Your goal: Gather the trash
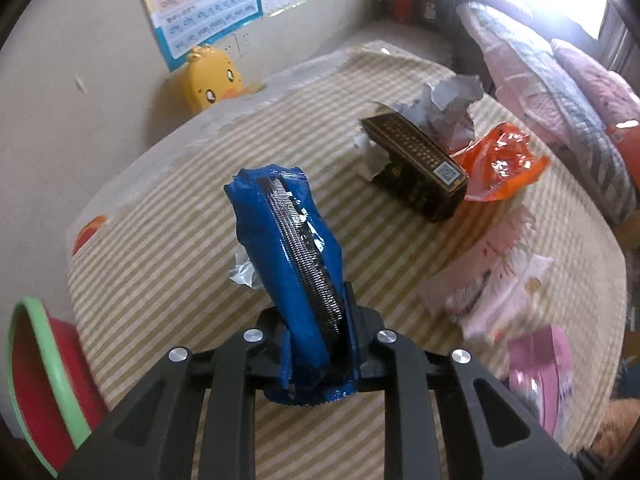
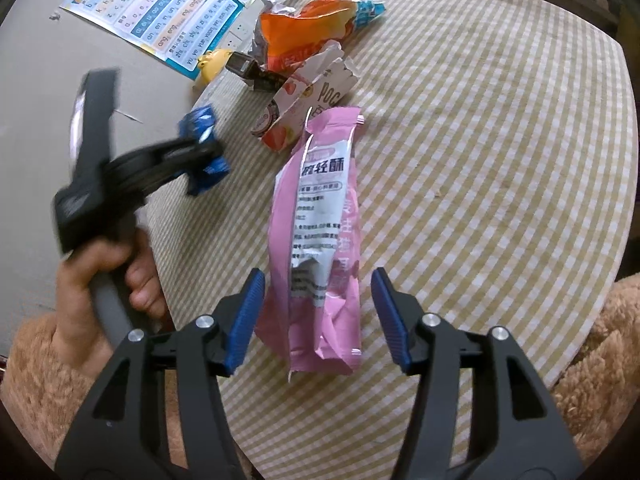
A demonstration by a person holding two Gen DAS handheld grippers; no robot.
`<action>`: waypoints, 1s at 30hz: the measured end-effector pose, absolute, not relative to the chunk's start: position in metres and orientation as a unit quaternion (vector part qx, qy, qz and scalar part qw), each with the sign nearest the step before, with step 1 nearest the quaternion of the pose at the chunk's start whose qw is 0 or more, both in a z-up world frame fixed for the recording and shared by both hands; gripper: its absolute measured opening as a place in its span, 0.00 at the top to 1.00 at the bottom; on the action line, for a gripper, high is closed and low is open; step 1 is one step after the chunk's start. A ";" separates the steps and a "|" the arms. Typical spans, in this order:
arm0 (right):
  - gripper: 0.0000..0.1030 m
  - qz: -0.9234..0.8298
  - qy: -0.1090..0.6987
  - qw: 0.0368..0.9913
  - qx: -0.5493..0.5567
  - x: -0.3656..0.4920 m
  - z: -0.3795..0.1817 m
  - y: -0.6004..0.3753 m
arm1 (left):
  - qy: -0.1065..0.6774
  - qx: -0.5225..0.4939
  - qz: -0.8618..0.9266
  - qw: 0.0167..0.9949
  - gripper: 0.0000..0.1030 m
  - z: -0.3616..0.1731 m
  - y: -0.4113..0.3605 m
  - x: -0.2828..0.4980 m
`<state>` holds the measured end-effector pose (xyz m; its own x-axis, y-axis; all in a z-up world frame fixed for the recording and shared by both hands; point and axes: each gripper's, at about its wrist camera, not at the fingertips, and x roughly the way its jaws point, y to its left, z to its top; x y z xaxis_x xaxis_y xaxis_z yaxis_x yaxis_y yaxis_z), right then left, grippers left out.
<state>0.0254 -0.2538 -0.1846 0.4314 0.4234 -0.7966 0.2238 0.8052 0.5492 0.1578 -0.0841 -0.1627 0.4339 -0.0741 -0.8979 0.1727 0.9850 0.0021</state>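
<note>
Blue wrapper (image 1: 288, 264) upright, pink packet (image 2: 320, 240) flat

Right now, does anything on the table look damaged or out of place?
Yes. Torn, crumpled wrappers litter the checked tablecloth: an orange bag, a ripped-open pink box and a pink wrapper. Nothing looks spilled.

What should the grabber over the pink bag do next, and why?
Probably close. The right gripper is open, with the pink bag lying flat on the checked table between its blue pads, which don't press it yet. The left gripper already pinches the blue wrapper.
</note>
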 end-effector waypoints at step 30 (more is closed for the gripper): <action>0.37 0.033 0.538 0.809 0.235 0.053 -0.183 -0.234 | 0.482 0.002 -0.121 0.868 0.82 -0.093 -0.012 0.035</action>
<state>0.0532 -0.2338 -0.1827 0.4199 0.3067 -0.8542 0.1986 0.8873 0.4162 0.0355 -0.0121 -0.0932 0.5062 -0.2074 -0.8371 0.2113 0.9709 -0.1128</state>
